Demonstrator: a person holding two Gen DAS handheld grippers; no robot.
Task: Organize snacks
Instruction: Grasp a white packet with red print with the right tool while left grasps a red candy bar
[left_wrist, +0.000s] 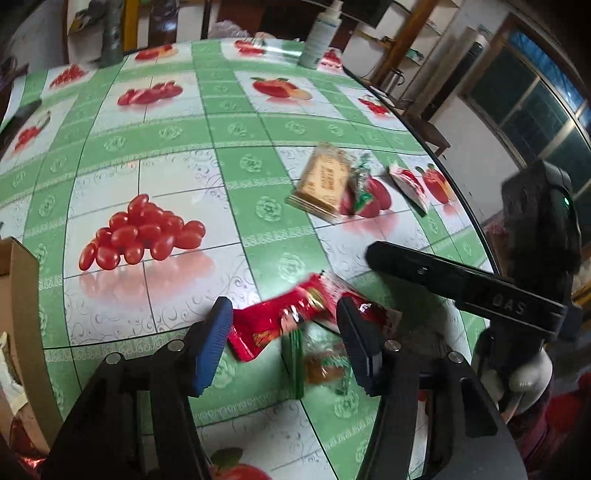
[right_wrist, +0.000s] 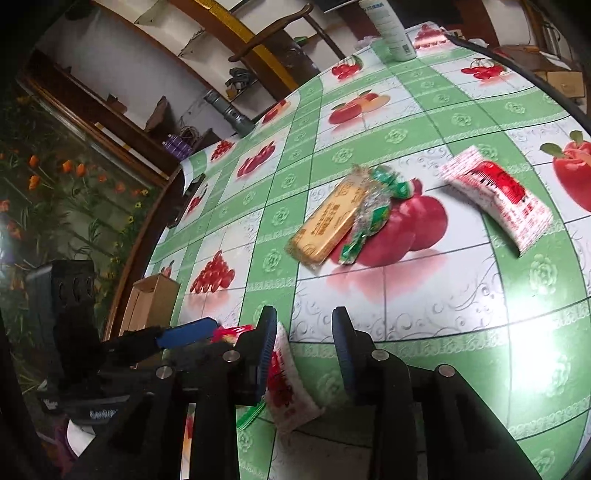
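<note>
My left gripper (left_wrist: 284, 332) is open, its blue pads either side of a red snack packet (left_wrist: 280, 321) lying on the table, with a clear-green packet (left_wrist: 321, 365) just below it. Farther off lie a golden biscuit pack (left_wrist: 323, 182), a green-wrapped snack (left_wrist: 362, 184) and a red-white packet (left_wrist: 408, 186). My right gripper (right_wrist: 304, 354) is open over the table, a red-white packet (right_wrist: 288, 387) beside its left finger. The golden pack (right_wrist: 327, 223), green snack (right_wrist: 373, 214) and red-white packet (right_wrist: 498, 195) lie ahead. The left gripper shows at left in the right wrist view (right_wrist: 192, 334).
A cardboard box (left_wrist: 22, 332) stands at the table's left edge, also in the right wrist view (right_wrist: 151, 306). A white bottle (left_wrist: 321, 37) stands at the far edge. The right gripper's body (left_wrist: 465, 288) is at right. The table edge (left_wrist: 461, 192) curves along the right.
</note>
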